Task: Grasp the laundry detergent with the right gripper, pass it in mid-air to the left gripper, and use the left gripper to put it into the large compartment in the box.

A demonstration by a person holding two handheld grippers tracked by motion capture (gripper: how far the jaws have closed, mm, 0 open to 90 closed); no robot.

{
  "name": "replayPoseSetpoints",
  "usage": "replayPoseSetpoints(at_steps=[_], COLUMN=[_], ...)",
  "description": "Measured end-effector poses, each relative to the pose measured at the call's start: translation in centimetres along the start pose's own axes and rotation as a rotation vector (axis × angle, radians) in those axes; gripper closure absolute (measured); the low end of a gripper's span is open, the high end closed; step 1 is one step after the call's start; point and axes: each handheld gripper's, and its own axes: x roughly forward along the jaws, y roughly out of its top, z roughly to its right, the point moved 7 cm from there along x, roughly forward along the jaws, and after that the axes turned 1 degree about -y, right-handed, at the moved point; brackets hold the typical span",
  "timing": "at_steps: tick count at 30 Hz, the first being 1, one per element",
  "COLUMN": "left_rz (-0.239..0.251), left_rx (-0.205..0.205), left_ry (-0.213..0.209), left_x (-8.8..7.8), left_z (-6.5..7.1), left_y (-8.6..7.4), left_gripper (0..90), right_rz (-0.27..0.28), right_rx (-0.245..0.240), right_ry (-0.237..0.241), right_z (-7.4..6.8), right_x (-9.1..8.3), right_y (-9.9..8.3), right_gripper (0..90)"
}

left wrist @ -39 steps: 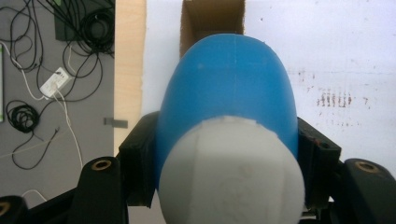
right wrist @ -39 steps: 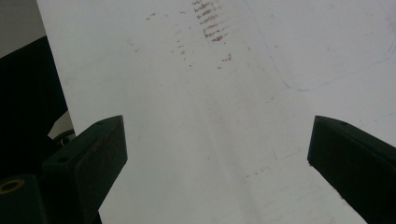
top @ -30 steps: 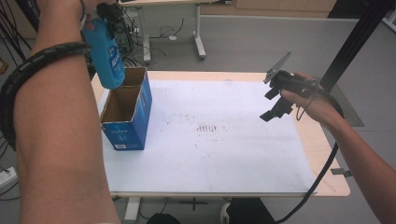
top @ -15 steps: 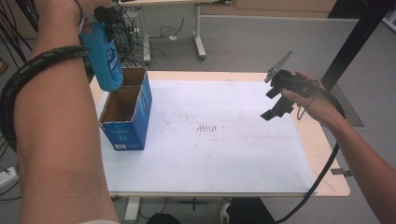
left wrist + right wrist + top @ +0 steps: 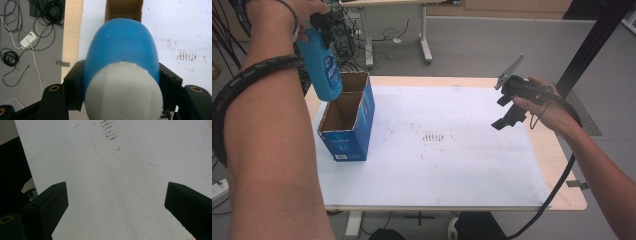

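Note:
A blue bottle [image 5: 320, 66] with a white cap [image 5: 122, 96] hangs upright in the air over an open blue cardboard box [image 5: 346, 129]. My left gripper [image 5: 325, 22] is shut on the bottle's upper part, its black jaws pressing both sides of the bottle [image 5: 122, 55]. In the left gripper view the box's brown inside [image 5: 123, 9] lies straight below the bottle. My right gripper [image 5: 505, 109] hovers over the right side of the table. It is open with nothing between its fingers [image 5: 51, 198], above the bare white sheet.
A white sheet [image 5: 452, 165] with brown smudges [image 5: 437, 136] covers most of the wooden table [image 5: 562, 165]. The box stands near the table's left edge. Cables [image 5: 15, 52] lie on the grey floor to the left. Another desk's legs [image 5: 426, 47] stand behind.

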Motion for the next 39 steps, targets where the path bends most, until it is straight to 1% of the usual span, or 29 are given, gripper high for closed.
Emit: replayPoseSetpoints(at_steps=[4,8,9,15,26,36,39], left_rz=[-0.008,-0.004,-0.009,-0.007,-0.018,-0.03,-0.022], left_rx=[0.002,-0.001,0.004,0.0,-0.007,-0.004,-0.003], left_ry=[0.002,-0.005,-0.005,-0.004,-0.022,-0.041,-0.036], left_x=[0.4,0.8,1.0,1.9,4.7,7.9,8.6], left_z=[0.0,0.0,0.0,-0.1,-0.4,-0.2,-0.2], left_y=[-0.1,-0.2,-0.2,-0.2,-0.6,-1.2,-1.4], left_gripper=[37.0,37.0,37.1,37.0,37.0,37.0,37.0], right_rz=[0.0,-0.002,-0.004,-0.014,-0.029,-0.042,-0.043], right_rx=[0.001,0.002,0.003,-0.004,-0.017,-0.023,-0.026], right_ry=[-0.002,-0.002,-0.004,-0.009,-0.007,-0.015,-0.015], right_z=[-0.1,-0.1,-0.1,-0.1,-0.2,-0.3,-0.3], right_x=[-0.1,-0.1,-0.2,-0.2,0.3,0.6,0.6], right_y=[0.0,-0.1,-0.2,-0.2,0.1,0.2,0.2], right_gripper=[5.0,5.1,5.1,5.1,5.1,5.2,5.2])
